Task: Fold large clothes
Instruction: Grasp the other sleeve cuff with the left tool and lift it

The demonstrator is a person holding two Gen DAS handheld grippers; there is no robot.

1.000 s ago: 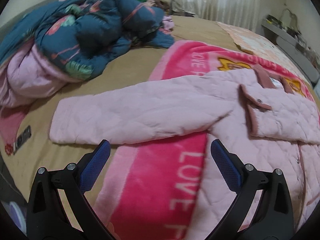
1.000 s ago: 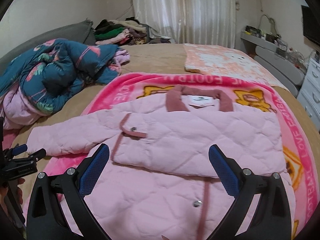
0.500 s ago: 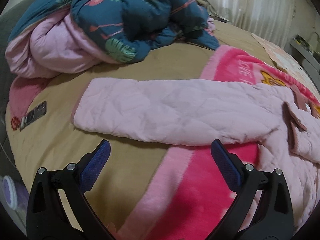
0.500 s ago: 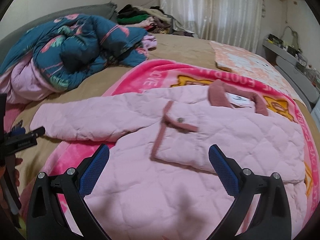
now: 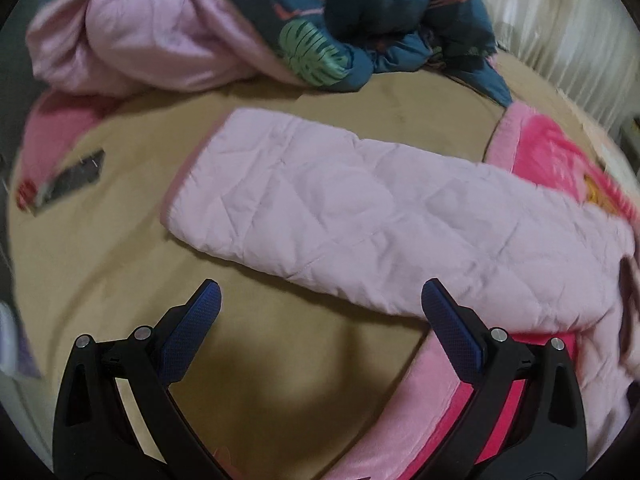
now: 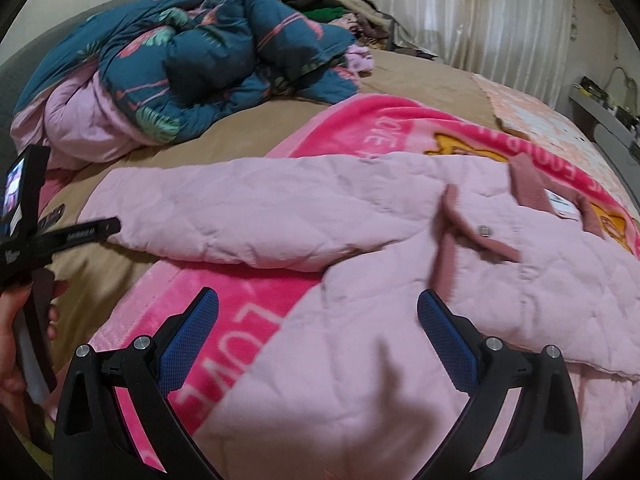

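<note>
A pale pink quilted jacket lies flat on a bright pink blanket, its right sleeve folded across the chest. Its other sleeve stretches out left over the tan bedsheet, cuff end at the far left. My left gripper is open and hovers just short of that sleeve's near edge, nothing between its blue pads. My right gripper is open above the jacket's lower body and the blanket. The left gripper's body, held in a hand, shows at the left edge of the right wrist view.
A teal flowered duvet with pink lining is heaped at the bed's far left. A dark phone lies on the tan sheet left of the cuff. Piled clothes and a curtain are beyond; a shelf stands at right.
Both grippers have swung left and moved closer to the bed. The outstretched sleeve now fills the left wrist view. Both stayed open.
</note>
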